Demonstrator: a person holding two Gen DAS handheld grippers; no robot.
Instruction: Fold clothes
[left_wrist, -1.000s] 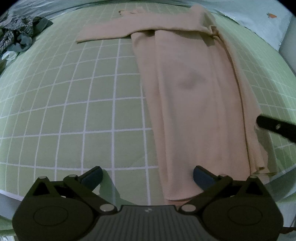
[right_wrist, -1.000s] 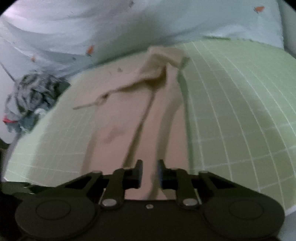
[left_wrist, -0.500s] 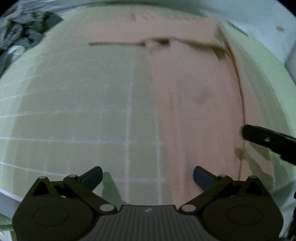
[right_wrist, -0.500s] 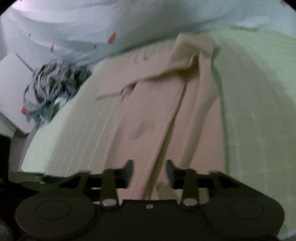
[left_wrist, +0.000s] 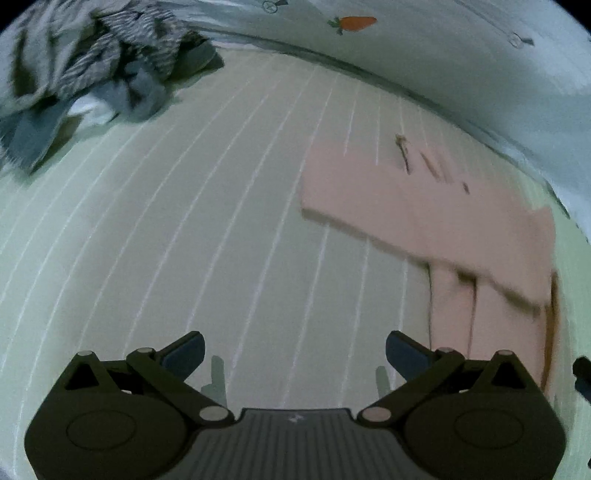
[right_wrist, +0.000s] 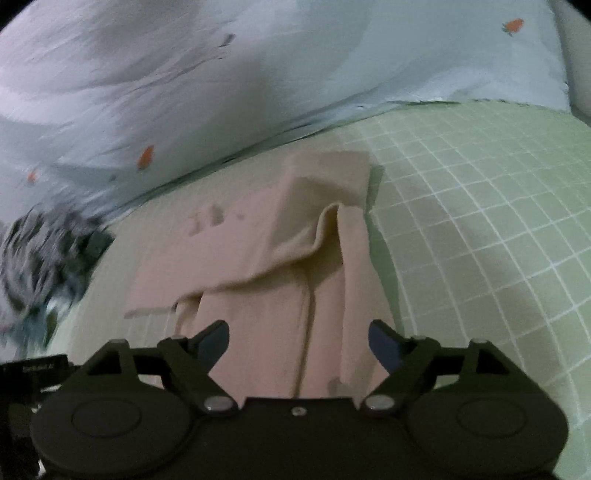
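Both claws are spread wide and nothing is held. The right claw (right_wrist: 298, 341) is positioned over the near end of the peach garment (right_wrist: 266, 295), which lies partly folded on the green checked sheet (right_wrist: 480, 229); the left claw (left_wrist: 294, 350) is positioned beside it. Farther off, the loose sleeve fold (right_wrist: 325, 229) could be dragged open if only one layer is pinched.

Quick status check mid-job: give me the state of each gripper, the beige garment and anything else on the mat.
Left gripper: open, empty, over bare mat.
Right gripper: open, empty, over the garment's near end.
Beige garment: flat on the mat, partly folded lengthwise, sleeve laid across the far end.
Pile of grey striped clothes: crumpled, unfolded, at the mat's far left corner.
Green grid mat: spread flat.
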